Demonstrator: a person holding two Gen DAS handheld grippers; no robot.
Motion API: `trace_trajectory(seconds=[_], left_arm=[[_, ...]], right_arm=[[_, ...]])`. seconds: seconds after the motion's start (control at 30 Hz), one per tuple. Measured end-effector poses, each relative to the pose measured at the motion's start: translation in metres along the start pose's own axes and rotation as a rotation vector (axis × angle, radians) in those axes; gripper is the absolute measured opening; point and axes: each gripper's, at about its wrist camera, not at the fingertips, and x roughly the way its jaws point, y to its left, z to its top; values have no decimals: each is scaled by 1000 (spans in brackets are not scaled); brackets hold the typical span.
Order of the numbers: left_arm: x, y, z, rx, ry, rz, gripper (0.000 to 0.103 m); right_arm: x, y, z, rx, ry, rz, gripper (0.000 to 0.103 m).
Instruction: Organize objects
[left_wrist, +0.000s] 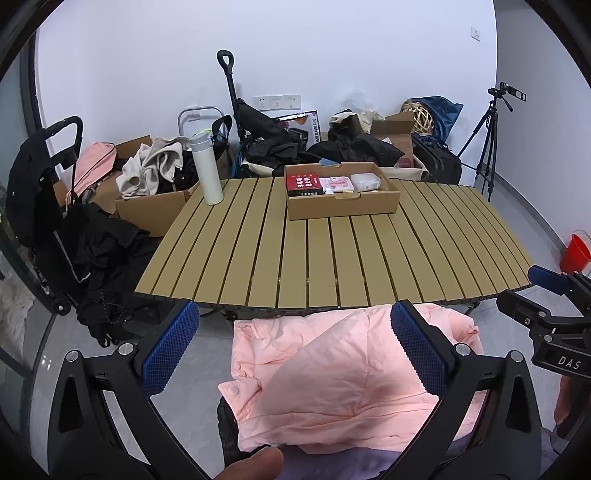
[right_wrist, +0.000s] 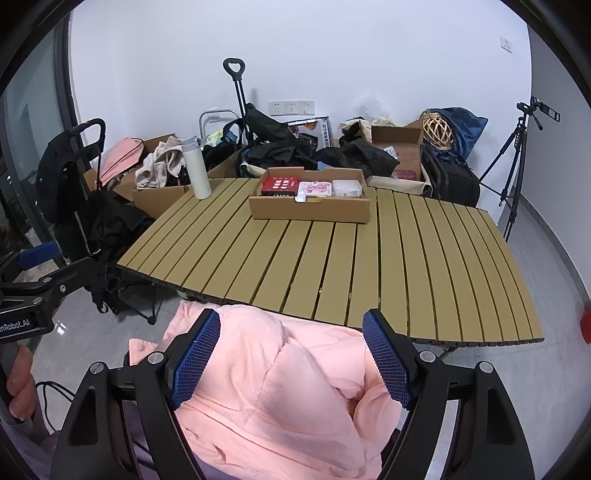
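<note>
Both grippers hover with their fingers spread wide and nothing between the pads: the left gripper (left_wrist: 295, 347) and the right gripper (right_wrist: 291, 360) each frame a pink padded jacket (left_wrist: 332, 380) that lies crumpled just beneath and between the fingertips, seemingly on the person's lap, on the near side of the desk (left_wrist: 332, 254). No pad presses on the cloth. The jacket looks light, soft and puffy, with quilted seams, a matte shell and a snap button near its left edge; it would likely sag and slide rather than keep a shape, so a sound hold would be a pinch on a thick fold or along a seam ridge, one gripper toward each side, to lift it evenly. The blue pads are ribbed and rubbery, which should bite well on thin fabric. Beyond the fingertips the desk is a roll of tan slats, rigid and smooth, with narrow gaps. Far ahead of the fingers stands a shallow cardboard tray (left_wrist: 341, 201) holding a red box, a pink packet and a clear white case, all flat and boxy. Ahead and to the left of the fingers stands a white bottle (left_wrist: 206, 170), tall, hard, smooth and upright, probably easy to tip.
</note>
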Motion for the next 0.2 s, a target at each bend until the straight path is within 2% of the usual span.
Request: trace_trajectory(seconds=[0.2], left_arm=[[0,-1,-1,10,-3,-10,103]], right_arm=[[2,-3,0,8,4,-3,83]])
